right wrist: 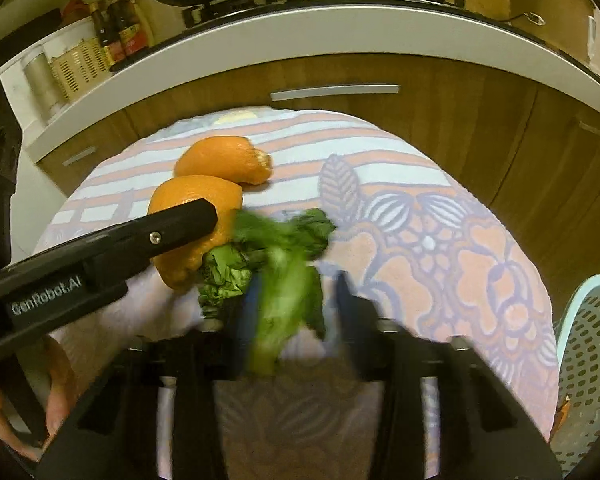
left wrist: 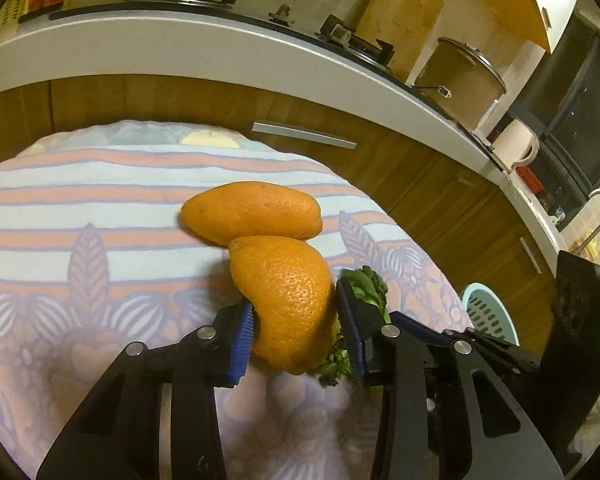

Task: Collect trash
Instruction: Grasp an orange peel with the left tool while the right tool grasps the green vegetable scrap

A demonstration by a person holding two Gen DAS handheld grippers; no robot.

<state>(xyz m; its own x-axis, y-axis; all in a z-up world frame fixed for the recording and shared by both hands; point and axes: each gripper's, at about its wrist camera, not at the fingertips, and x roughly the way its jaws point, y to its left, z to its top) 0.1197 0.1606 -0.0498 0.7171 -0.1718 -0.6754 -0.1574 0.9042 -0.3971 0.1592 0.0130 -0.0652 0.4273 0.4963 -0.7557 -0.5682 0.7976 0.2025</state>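
Kitchen table, patterned cloth (left wrist: 100,184): left gripper (left wrist: 296,330) nearly closed, pinching orange peel (left wrist: 288,300); right gripper (right wrist: 296,312) part-open around green leaves (right wrist: 288,276), grip unclear; basket (right wrist: 588,352) waits nearby.

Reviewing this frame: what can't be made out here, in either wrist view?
- Right wrist view: the right gripper and the green leaf between its fingers are motion-blurred; pad contact is unclear.
- Left wrist view: the leafy scraps are mostly hidden behind the near orange peel and a finger.
- Both views: the perforated basket is cut off by the frame edge; its contents are unreadable.
- Right wrist view: bottle labels on the shelf are too small.
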